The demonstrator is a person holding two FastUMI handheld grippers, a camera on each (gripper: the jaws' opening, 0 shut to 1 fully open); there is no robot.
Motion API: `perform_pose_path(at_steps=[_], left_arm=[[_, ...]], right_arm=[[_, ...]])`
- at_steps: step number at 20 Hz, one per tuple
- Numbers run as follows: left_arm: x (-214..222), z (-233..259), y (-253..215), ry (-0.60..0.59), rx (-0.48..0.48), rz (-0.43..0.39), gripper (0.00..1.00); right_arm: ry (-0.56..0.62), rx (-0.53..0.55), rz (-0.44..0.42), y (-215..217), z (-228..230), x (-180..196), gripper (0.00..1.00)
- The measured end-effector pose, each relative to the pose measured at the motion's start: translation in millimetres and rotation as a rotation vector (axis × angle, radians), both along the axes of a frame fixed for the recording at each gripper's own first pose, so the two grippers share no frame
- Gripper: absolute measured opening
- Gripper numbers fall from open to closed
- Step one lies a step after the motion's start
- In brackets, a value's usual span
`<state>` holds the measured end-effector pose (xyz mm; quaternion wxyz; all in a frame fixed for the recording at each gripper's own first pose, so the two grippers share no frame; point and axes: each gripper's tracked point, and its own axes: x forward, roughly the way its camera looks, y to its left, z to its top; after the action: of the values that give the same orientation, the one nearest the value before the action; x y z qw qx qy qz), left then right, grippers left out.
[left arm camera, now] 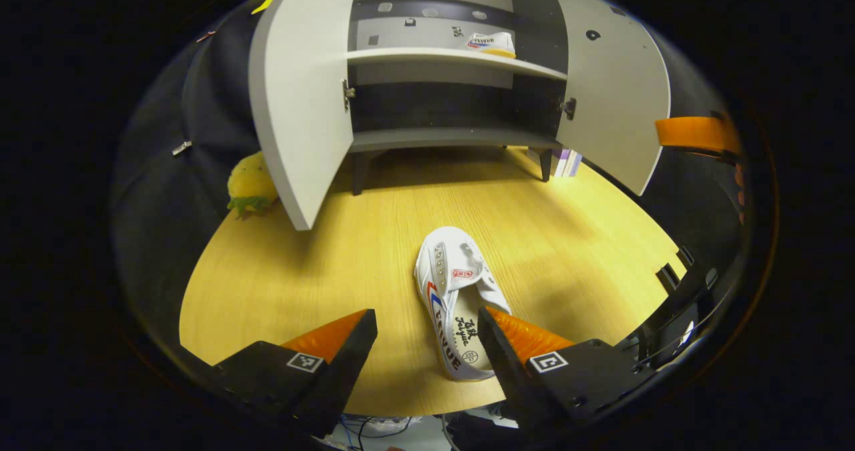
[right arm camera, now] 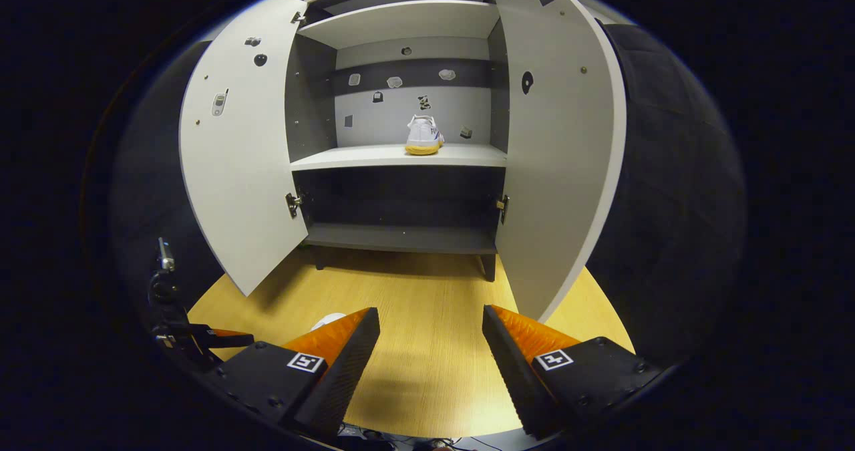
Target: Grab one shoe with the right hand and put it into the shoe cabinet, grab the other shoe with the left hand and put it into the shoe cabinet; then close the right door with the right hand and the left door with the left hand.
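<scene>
In the left gripper view the left gripper (left arm camera: 427, 334) hangs with its jaws spread wide and nothing between them, low over the near edge of the wooden table (left arm camera: 280, 284); it is held apart like this, I judge, so that it can drop around the shoe that remains. That white shoe (left arm camera: 456, 297) lies flat on the table in front of the shoe cabinet (left arm camera: 454, 90), sole down and opening up, toe towards the cabinet and heel towards the gripper; its heel sits just beside the right-hand finger rather than between the two, so the gripper is off to one side and would need to shift across before closing.

In the right gripper view the right gripper (right arm camera: 431, 337) is likewise spread open and empty, facing the cabinet's mouth from the table side; a sliver of the white shoe shows by its left finger. It holds nothing, which fits its shoe being already delivered.

Both doors, the left door (left arm camera: 297, 97) and the right door (left arm camera: 611, 83), stand swung out towards the grippers, left so because one shoe has yet to go in. Farthest back, the other shoe (right arm camera: 424, 135) rests on the cabinet's middle shelf (right arm camera: 401, 157), towards the right side and close to the back panel; the space left of it is free for its mate.
</scene>
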<state>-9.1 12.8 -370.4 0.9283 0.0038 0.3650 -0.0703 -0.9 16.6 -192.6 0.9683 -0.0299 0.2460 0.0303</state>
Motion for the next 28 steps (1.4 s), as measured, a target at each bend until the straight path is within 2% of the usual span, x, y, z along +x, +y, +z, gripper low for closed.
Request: perform_pose_path(at_steps=[5,7,9,10,12,15,17,18,19,20,24,28], left_arm=[[26,-41,0,0.067,0.05,-0.018,0.95],[38,-54,-3,0.094,0.042,-0.013,0.91],[50,-60,-5,0.104,0.048,-0.005,0.79],[56,-61,-7,0.102,0.05,-0.007,0.66],[64,-64,-15,0.108,0.044,-0.022,0.5],[68,-65,-11,0.099,0.06,-0.013,0.4],[69,-66,-6,0.108,0.021,0.031,0.3],[68,-69,3,0.116,0.009,0.074,0.2],[70,-73,9,0.125,-0.019,0.104,0.14],[72,-71,8,0.121,-0.043,0.107,0.06],[71,-65,6,0.105,-0.007,0.054,0.05],[66,-25,0,0.049,-0.018,0.045,0.05]], right_arm=[[0.022,0.006,-0.063,-20,-5,-27,0.99],[0.023,0.004,-0.083,-27,-2,-32,0.99],[0.019,-0.005,-0.104,-33,2,-35,0.99],[0.012,-0.008,-0.116,-35,5,-37,0.98],[-0.001,-0.016,-0.139,-38,12,-41,0.99],[-0.012,-0.025,-0.169,-41,17,-45,0.98],[-0.024,-0.02,-0.189,-40,21,-44,0.99],[-0.027,-0.022,-0.196,-38,21,-44,0.98],[-0.029,-0.028,-0.2,-36,21,-43,0.99],[-0.031,-0.033,-0.201,-35,22,-42,0.99],[-0.038,-0.032,-0.181,-22,25,-34,0.99],[-0.101,-0.035,-0.119,-16,34,-15,0.99]])
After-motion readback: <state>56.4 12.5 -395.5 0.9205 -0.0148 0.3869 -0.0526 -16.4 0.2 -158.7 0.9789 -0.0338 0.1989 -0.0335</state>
